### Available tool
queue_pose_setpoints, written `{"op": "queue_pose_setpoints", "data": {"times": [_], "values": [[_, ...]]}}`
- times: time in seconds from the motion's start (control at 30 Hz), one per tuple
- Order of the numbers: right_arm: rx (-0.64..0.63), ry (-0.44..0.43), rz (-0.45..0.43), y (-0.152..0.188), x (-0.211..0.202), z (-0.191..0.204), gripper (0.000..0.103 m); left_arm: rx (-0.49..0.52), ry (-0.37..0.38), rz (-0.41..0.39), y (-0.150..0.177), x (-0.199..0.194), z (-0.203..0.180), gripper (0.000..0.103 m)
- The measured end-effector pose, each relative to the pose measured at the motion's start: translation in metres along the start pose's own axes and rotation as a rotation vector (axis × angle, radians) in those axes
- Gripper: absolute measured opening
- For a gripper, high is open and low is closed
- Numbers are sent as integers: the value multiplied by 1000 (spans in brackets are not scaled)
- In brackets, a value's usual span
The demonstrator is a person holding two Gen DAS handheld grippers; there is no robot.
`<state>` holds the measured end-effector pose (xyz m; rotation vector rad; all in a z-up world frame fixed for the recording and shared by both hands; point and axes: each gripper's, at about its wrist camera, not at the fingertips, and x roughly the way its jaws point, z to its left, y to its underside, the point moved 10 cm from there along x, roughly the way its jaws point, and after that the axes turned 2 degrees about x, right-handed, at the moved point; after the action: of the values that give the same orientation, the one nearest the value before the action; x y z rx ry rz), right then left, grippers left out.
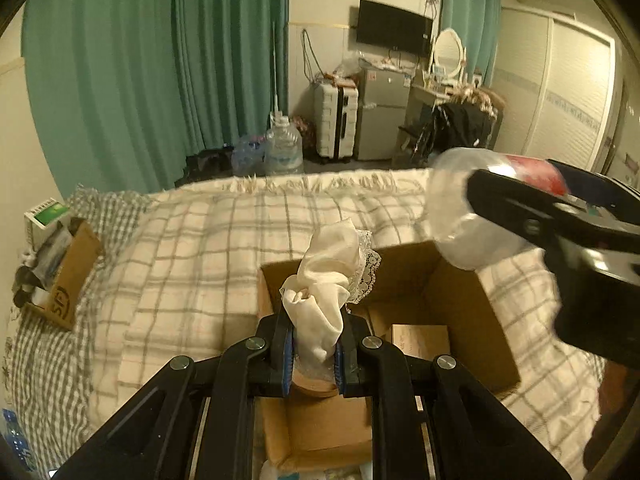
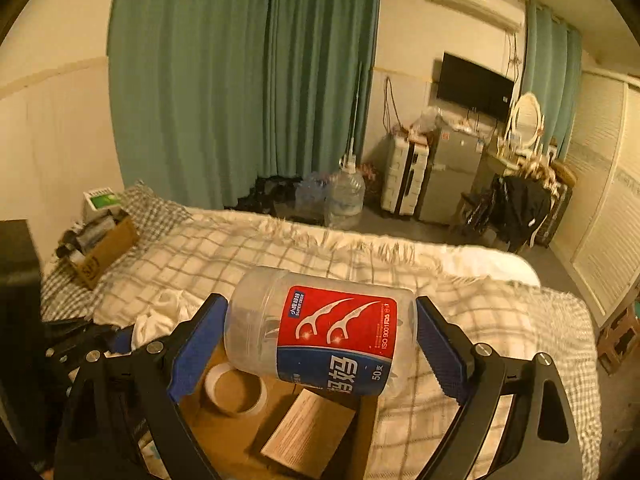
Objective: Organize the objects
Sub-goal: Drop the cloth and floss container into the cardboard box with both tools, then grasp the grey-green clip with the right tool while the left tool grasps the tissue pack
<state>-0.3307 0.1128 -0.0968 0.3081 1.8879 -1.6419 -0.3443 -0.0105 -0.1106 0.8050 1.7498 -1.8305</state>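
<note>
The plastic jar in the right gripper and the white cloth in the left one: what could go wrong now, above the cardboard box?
1. The plastic jar lies sideways between the right gripper pads, so it may slip or roll out.
2. The white cloth sticks up from the left gripper and may snag the cardboard box wall.
3. The grippers are close together and could collide.

Home bedroom: bed (image 2: 400, 264), green curtains (image 2: 240, 80), wall TV (image 2: 474, 86), suitcase (image 2: 404, 180).
</note>
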Motion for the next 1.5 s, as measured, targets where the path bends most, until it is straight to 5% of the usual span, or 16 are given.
{"op": "queue_pose_setpoints", "data": {"times": [0.33, 0.37, 0.5, 0.87, 1.03, 1.3, 1.5], "values": [[19, -1, 45, 34, 45, -20, 92, 19, -6, 62, 21, 45, -14, 19], [19, 9, 36, 33, 43, -24, 92, 17, -3, 61, 22, 44, -15, 25], [68, 14, 13, 29, 33, -39, 99, 22, -34, 16, 19, 32, -14, 83], [56, 87, -90, 8, -92, -58, 103, 25, -84, -52, 18, -72, 6, 103], [-21, 112, -106, 10, -170, -44, 103, 4, -58, -92, 25, -136, 20, 103], [-102, 83, -36, 68, -235, -1, 103, -50, -96, -101, 70, -192, 53, 103], [-127, 17, 39, 148, -212, 43, 103, -96, -126, -38, 134, -188, 66, 103]]}}
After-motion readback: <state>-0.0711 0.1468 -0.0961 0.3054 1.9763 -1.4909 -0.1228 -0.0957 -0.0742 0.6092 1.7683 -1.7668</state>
